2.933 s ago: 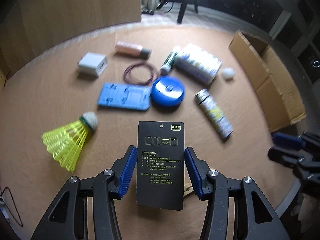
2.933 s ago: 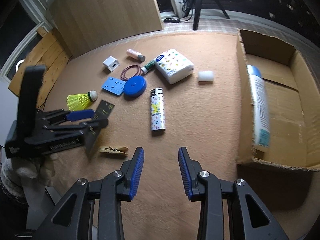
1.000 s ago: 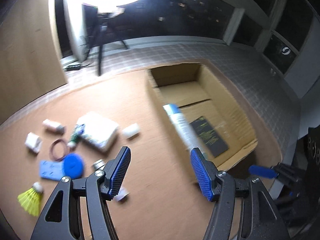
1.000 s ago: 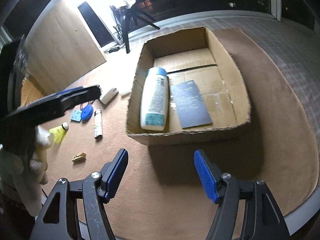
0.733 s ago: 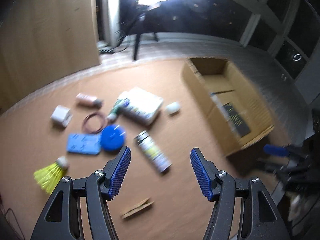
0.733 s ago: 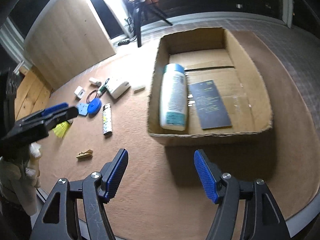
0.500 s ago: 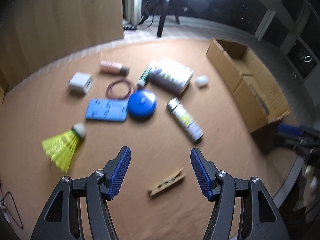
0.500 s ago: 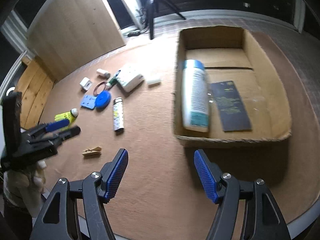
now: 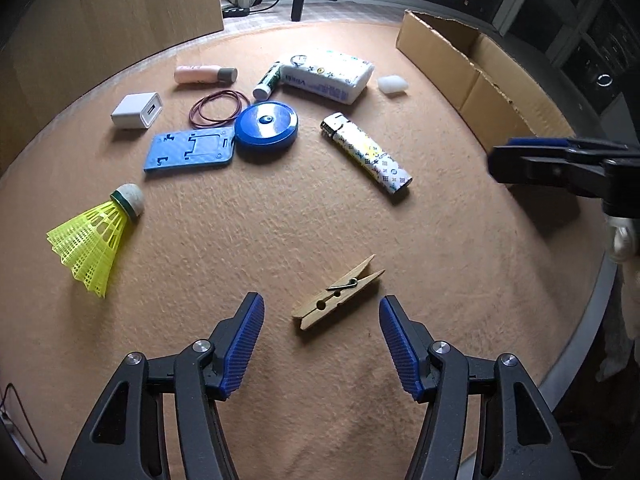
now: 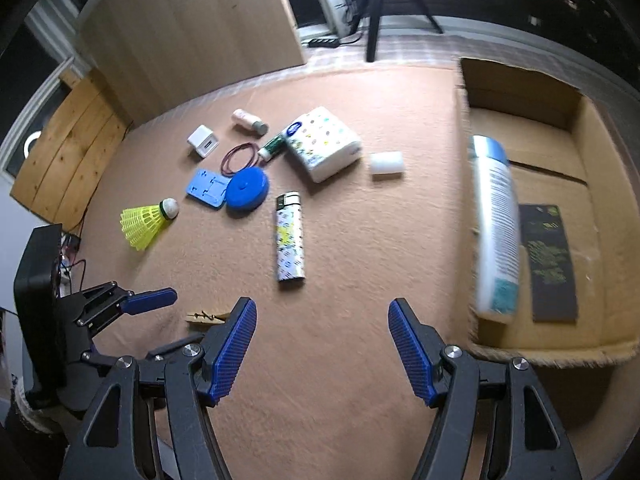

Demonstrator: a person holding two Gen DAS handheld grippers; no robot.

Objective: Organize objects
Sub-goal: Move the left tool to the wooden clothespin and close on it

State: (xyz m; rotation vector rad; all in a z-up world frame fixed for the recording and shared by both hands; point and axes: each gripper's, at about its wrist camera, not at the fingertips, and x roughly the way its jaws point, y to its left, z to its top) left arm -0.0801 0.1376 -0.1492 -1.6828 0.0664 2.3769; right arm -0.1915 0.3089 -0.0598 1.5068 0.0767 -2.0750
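Note:
A wooden clothespin (image 9: 338, 294) lies on the tan mat, just ahead of and between the blue fingertips of my left gripper (image 9: 320, 300). Its jaws are closing, and the pads stand clear of the pin on both sides. My right gripper (image 10: 320, 308) hovers open over bare mat with nothing between its fingers. To its right stands the cardboard box (image 10: 520, 92), which holds a white bottle (image 10: 496, 224) and a black card (image 10: 550, 264). Further out lie a patterned lighter (image 9: 366, 158) and a yellow shuttlecock (image 9: 94, 240).
Beyond the lighter lie a blue round case (image 9: 266, 126), a blue plastic plate (image 9: 188, 150), rubber bands (image 9: 218, 108), a white charger (image 9: 136, 110), a pink tube (image 9: 204, 75), a tissue pack (image 9: 326, 74) and a white lump (image 9: 393, 84). A wooden board stands behind the mat.
The black card has left my left gripper and now lies in the box. That gripper swung from the box back left and down over the clothespin. The right gripper shifted left.

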